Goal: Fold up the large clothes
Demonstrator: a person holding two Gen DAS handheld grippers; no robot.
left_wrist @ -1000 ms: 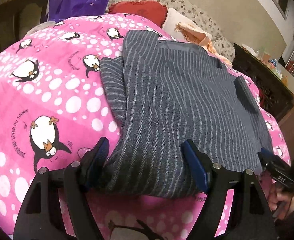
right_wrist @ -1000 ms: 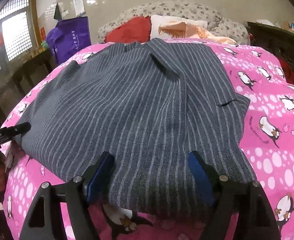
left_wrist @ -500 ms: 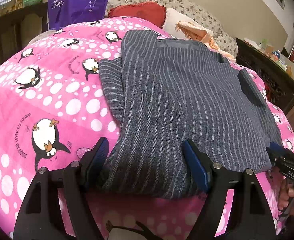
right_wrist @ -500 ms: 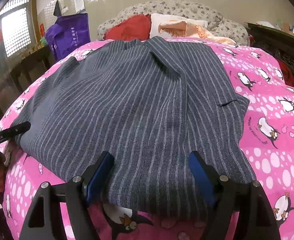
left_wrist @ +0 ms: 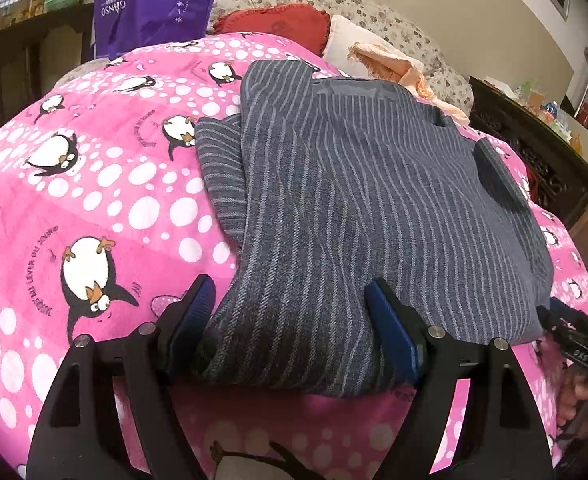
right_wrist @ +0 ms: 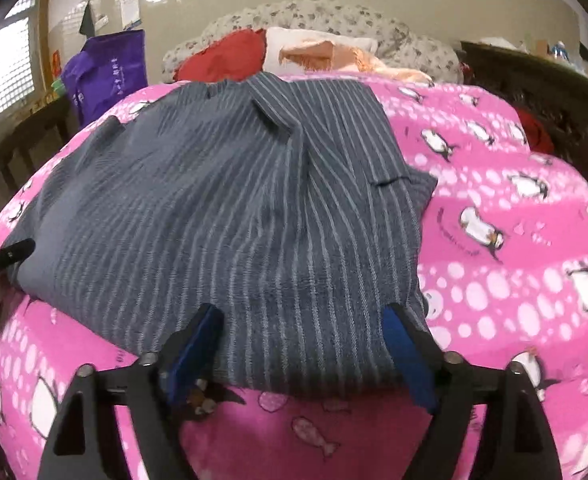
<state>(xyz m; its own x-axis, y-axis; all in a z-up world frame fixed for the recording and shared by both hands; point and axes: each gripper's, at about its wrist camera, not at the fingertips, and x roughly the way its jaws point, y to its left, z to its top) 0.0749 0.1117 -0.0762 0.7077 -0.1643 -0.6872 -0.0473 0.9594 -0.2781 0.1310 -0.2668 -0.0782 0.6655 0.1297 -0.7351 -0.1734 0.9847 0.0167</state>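
A grey pinstriped garment lies folded flat on a pink penguin blanket, with a sleeve fold sticking out at its left side. My left gripper straddles the garment's near left edge; its jaws are opening slightly and the cloth fills the gap between the blue pads. My right gripper straddles the near right edge of the garment, jaws opening wide, the cloth lying loose between them. Each gripper's tip shows in the other view: the right gripper and the left gripper.
The blanket covers a bed. At its head lie a red cushion, a peach cloth and a floral pillow. A purple bag stands back left, dark wooden furniture at the right. A hand holds the right gripper.
The right gripper's jaws have spread wider around the garment's edge and its view has shifted a little. The left gripper's view is nearly unchanged. The garment has stayed flat.
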